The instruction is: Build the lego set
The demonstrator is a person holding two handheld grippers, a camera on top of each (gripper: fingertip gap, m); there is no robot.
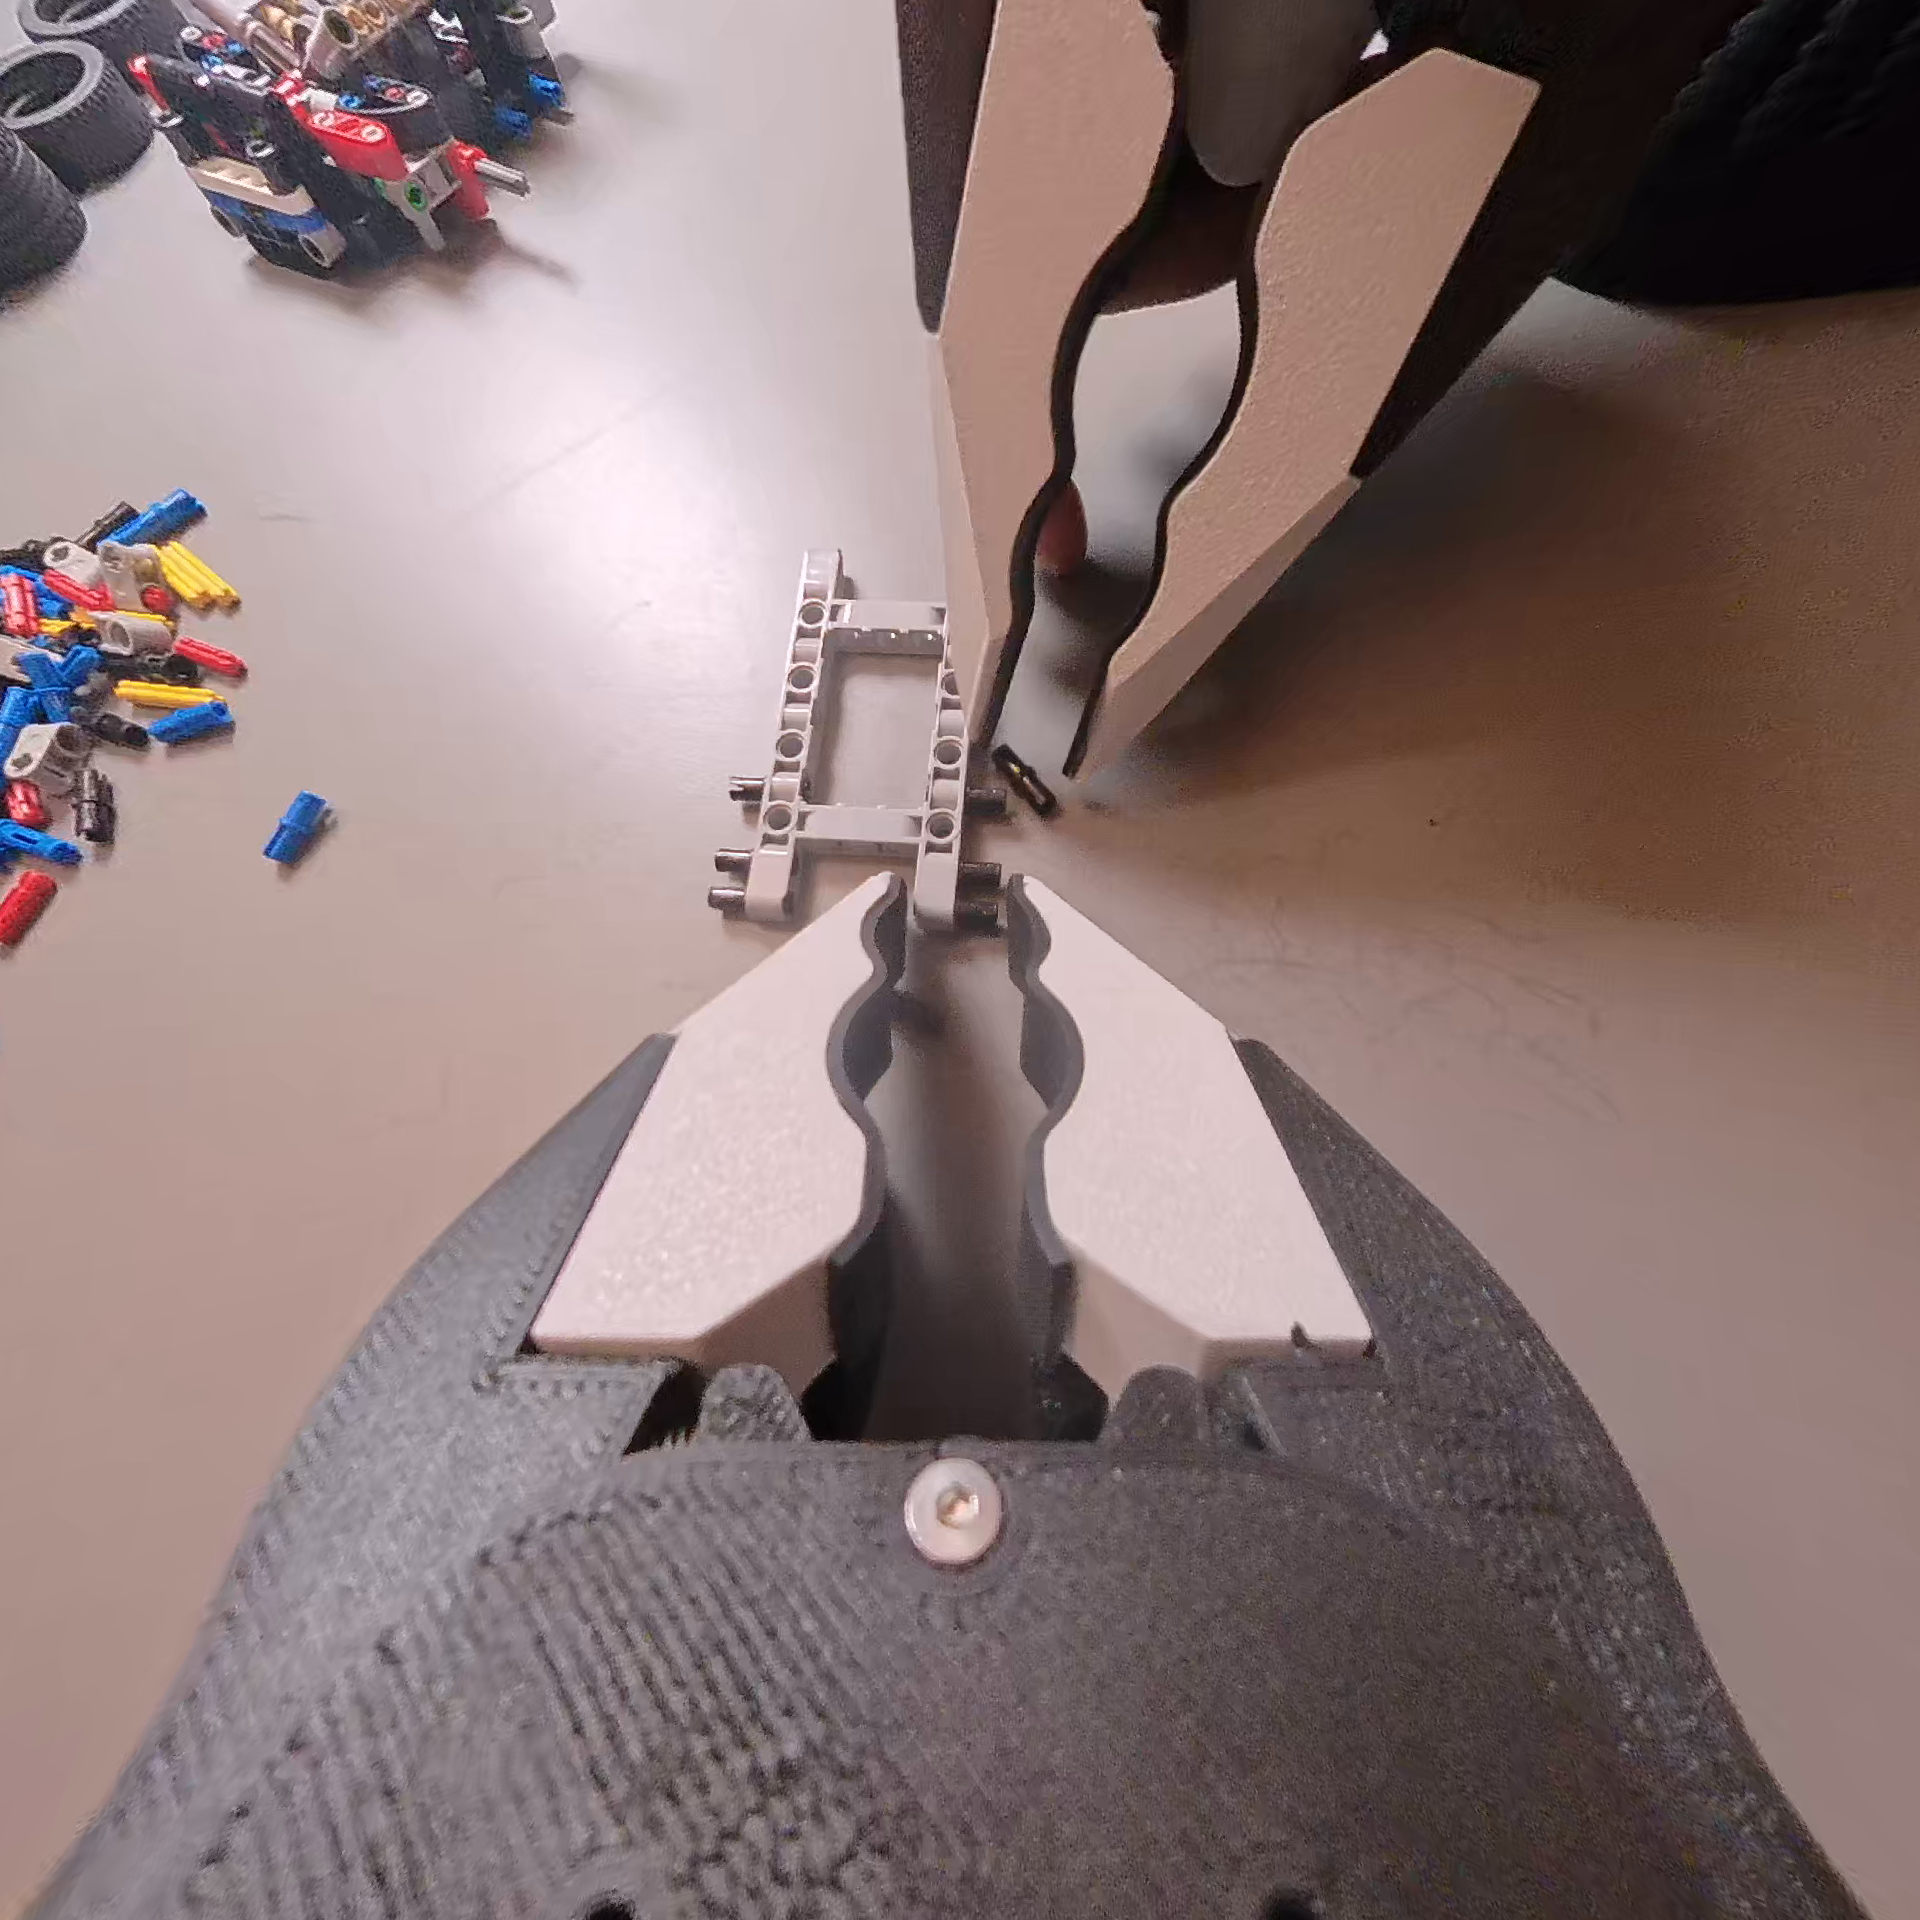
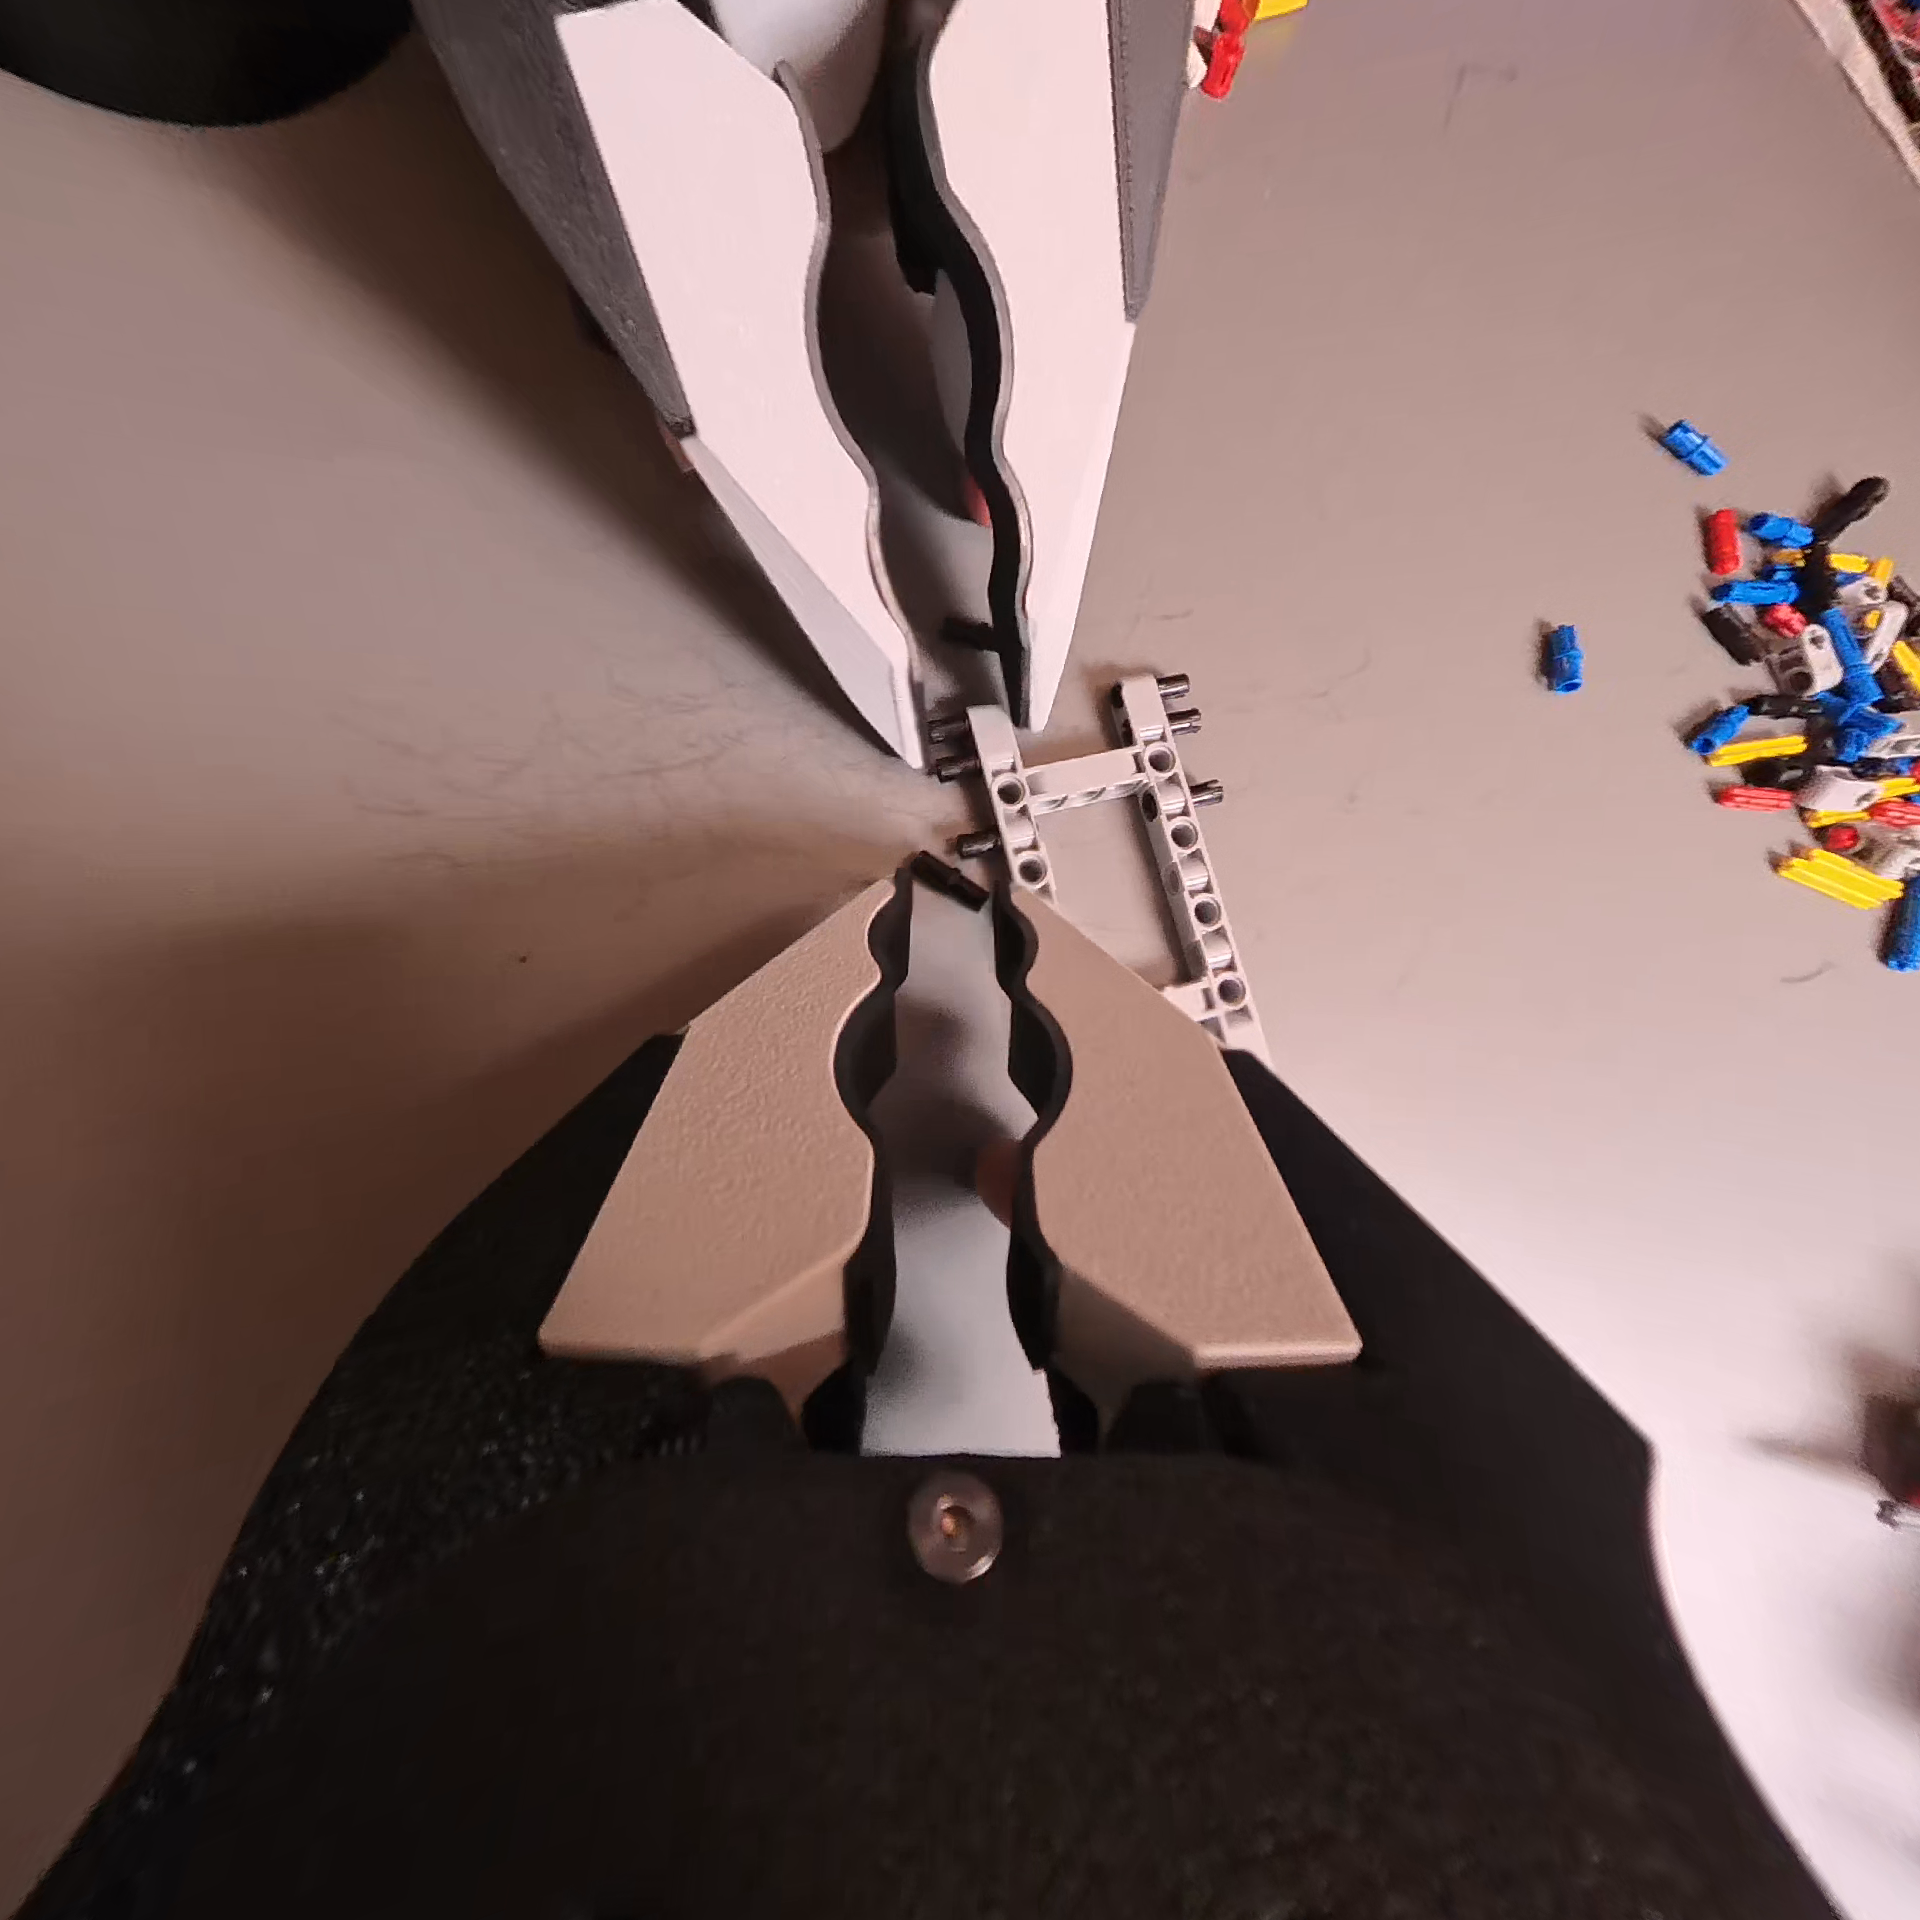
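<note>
A light grey lego frame (image 1: 790,748) with black pins in its sides lies flat on the beige table (image 1: 520,468). My left gripper (image 1: 951,904) is shut on the near end of the frame's right beam. It also shows in the right wrist view (image 2: 977,727), coming from the top, with the frame (image 2: 1184,842) beyond its tips. My right gripper (image 2: 951,883) is open by a narrow gap, tips down at the table. It also shows in the left wrist view (image 1: 1032,756). A loose black pin (image 2: 951,871) lies on the table right at the right gripper's tips, beside the frame (image 1: 1023,779).
A pile of loose red, blue, yellow and black pieces (image 1: 94,665) lies at the left, also in the right wrist view (image 2: 1829,707). A single blue pin (image 1: 299,826) lies apart from it. A partly built model (image 1: 332,135) and black tyres (image 1: 52,135) stand at the far left. My left and right fingertips are right by each other. My left gripper's tips are some 12 centimeters from the single blue pin (image 1: 299,826). It is also in sight in the right wrist view (image 2: 1562,661).
</note>
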